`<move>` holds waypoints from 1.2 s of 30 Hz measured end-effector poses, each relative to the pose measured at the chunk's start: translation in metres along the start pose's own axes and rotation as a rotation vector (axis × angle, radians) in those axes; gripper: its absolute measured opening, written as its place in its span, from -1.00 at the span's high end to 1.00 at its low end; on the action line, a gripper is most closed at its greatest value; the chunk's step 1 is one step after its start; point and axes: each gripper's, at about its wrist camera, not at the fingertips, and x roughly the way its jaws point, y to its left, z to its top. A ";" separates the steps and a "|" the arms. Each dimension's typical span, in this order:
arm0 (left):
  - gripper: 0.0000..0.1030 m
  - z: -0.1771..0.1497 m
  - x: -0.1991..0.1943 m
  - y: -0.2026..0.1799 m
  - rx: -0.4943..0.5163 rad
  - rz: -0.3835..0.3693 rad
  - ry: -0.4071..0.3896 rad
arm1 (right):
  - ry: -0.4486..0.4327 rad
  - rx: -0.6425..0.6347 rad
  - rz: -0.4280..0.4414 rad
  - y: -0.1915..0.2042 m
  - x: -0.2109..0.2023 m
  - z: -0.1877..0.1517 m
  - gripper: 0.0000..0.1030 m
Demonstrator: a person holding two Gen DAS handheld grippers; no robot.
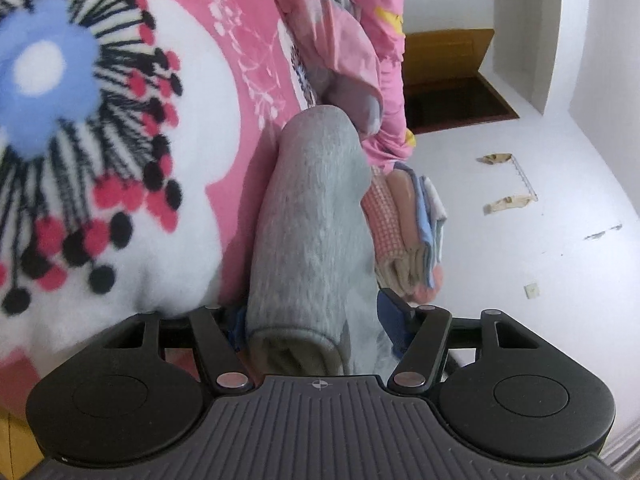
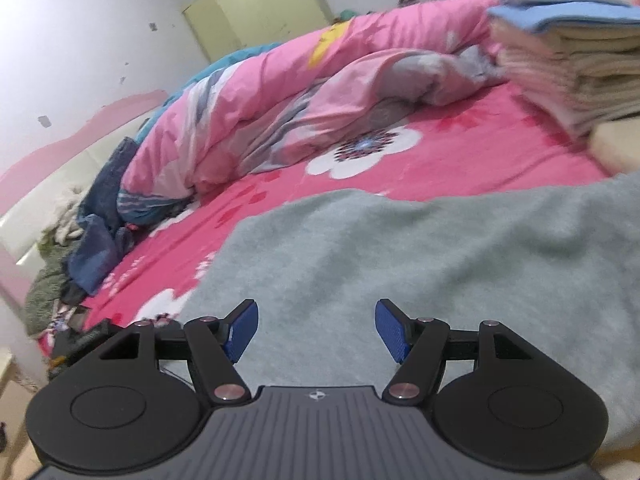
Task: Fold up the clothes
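A grey fleece garment (image 1: pixel 316 216) lies folded into a thick roll on the pink flowered bedspread (image 1: pixel 120 120). My left gripper (image 1: pixel 312 320) is clamped around the near end of that roll, its blue pads mostly hidden by the cloth. In the right wrist view the same grey garment (image 2: pixel 420 264) spreads flat across the bed. Just above its surface my right gripper (image 2: pixel 316 330) stands open, blue pads (image 2: pixel 244 330) wide apart with nothing between them.
A stack of folded clothes (image 1: pixel 408 224) sits beside the grey roll, seen close at upper right as a folded stack (image 2: pixel 572 60). A rumpled pink quilt (image 2: pixel 280 100) runs along the bed. Unfolded dark clothes (image 2: pixel 96 224) pile at the left edge. White wall (image 1: pixel 540 200) lies beyond.
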 end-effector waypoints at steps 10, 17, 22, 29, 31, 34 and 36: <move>0.66 -0.029 -0.002 -0.029 0.311 0.136 -0.119 | 0.233 -0.067 0.110 0.073 0.098 0.076 -0.59; 0.74 -0.058 0.013 -0.068 0.637 0.191 -0.177 | 0.569 -0.116 -0.072 0.111 0.197 0.093 -0.68; 0.74 -0.079 0.024 -0.096 0.870 0.229 -0.218 | 0.749 -0.266 -0.186 0.126 0.240 0.083 -0.77; 0.75 -0.087 0.032 -0.106 0.944 0.222 -0.227 | 0.877 -0.494 -0.345 0.129 0.255 0.060 -0.67; 0.75 -0.087 0.034 -0.106 0.948 0.227 -0.231 | 0.864 -0.522 -0.361 0.128 0.250 0.060 -0.24; 0.76 -0.084 0.031 -0.104 0.921 0.230 -0.244 | 0.789 -0.452 -0.324 0.119 0.230 0.075 0.47; 0.77 -0.080 0.027 -0.105 0.895 0.216 -0.261 | 0.710 -0.380 -0.279 0.112 0.211 0.088 0.64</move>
